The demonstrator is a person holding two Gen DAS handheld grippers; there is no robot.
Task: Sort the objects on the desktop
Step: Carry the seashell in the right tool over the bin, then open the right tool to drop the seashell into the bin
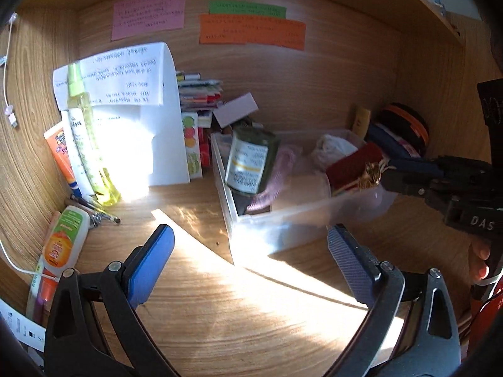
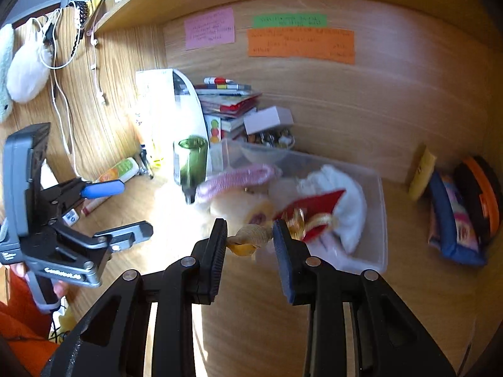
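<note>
Right wrist view: right gripper (image 2: pixel 250 238) has narrow jaws, w/ a small beige thing (image 2: pixel 251 238) between the pads; real contact I cannot tell. It hangs over the clear bin (image 2: pixel 382 220), probably for dropping it there. Left gripper (image 1: pixel 250 260) is wide and holds nothing, the bin at 12 o'clock.

Three wall notes (image 1: pixel 147 14), one bin (image 1: pixel 301 216)

Bare desk (image 1: pixel 195 298) lies open in front of the clear bin (image 1: pixel 301 220), room enough to pass. Leftward, bottles (image 1: pixel 83 138) and tubes (image 1: pixel 64 238) crowd the wall; behind the bin, stacked books (image 1: pixel 199 94) block it.
</note>
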